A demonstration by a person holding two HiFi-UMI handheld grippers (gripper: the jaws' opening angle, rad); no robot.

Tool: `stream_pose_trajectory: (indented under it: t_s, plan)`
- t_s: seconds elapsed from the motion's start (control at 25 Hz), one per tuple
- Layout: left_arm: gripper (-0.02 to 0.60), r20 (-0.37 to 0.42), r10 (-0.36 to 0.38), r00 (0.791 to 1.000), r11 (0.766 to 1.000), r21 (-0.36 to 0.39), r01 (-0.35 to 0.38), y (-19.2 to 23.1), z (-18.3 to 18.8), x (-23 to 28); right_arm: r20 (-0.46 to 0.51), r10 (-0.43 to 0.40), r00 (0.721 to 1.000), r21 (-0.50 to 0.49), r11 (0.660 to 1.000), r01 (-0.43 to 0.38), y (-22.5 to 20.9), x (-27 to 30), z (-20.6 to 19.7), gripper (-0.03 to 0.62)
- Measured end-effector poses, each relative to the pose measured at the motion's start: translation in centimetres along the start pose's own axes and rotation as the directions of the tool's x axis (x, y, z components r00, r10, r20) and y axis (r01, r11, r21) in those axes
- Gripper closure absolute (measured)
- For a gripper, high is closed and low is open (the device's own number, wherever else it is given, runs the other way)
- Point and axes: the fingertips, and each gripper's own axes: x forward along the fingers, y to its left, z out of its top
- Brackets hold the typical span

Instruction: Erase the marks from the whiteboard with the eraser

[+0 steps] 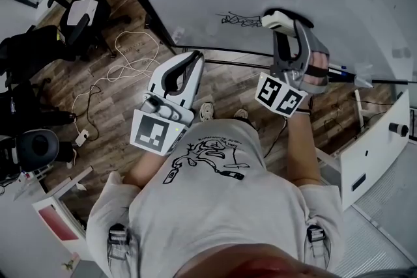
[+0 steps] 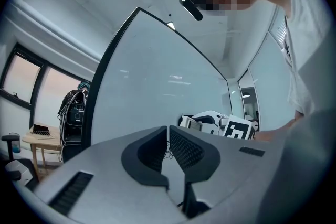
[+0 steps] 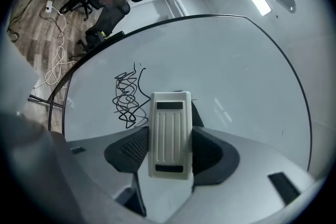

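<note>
between the jaws of the right gripper (image 3: 170, 120) sat the white eraser (image 3: 169, 149), pinched by its long sides with its ribbed back toward the camera. just left of those jaws, black scribbled marks (image 3: 127, 97) lay on the whiteboard (image 3: 236, 71). the left gripper (image 2: 168, 132) hung apart from the right one, its jaws pressed together on nothing.

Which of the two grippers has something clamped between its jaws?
The right gripper: its jaws are shut on the white eraser, next to the black scribble on the whiteboard. The left gripper has its jaws closed together on nothing.
</note>
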Motion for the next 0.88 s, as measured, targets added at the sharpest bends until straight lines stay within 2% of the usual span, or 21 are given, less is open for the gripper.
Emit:
stream_pose_trajectory:
  t_s: [0.28, 0.64, 0.88]
  plan:
    - [0.549, 0.006, 0.004, 1.0, 1.0, -0.005, -0.004, 0.1, -0.2, 0.1, -0.002, 0.023, 1.0, -0.044, 0.999, -0.023, 2.5, 0.3, 0.0, 0.338]
    - [0.549, 0.013, 0.007, 1.0, 1.0, -0.006, -0.007, 0.1, 0.1, 0.1, -0.01, 0.036, 0.999, -0.086, 0.996, -0.037, 3.6, 0.4, 0.0, 0.338]
    - [0.549, -0.011, 0.02, 1.0, 1.0, -0.005, -0.02, 0.3, -0.4, -0.4, -0.023, 0.064, 0.998, -0.105, 0.992, -0.066, 5.0, 0.5, -0.2, 0.338]
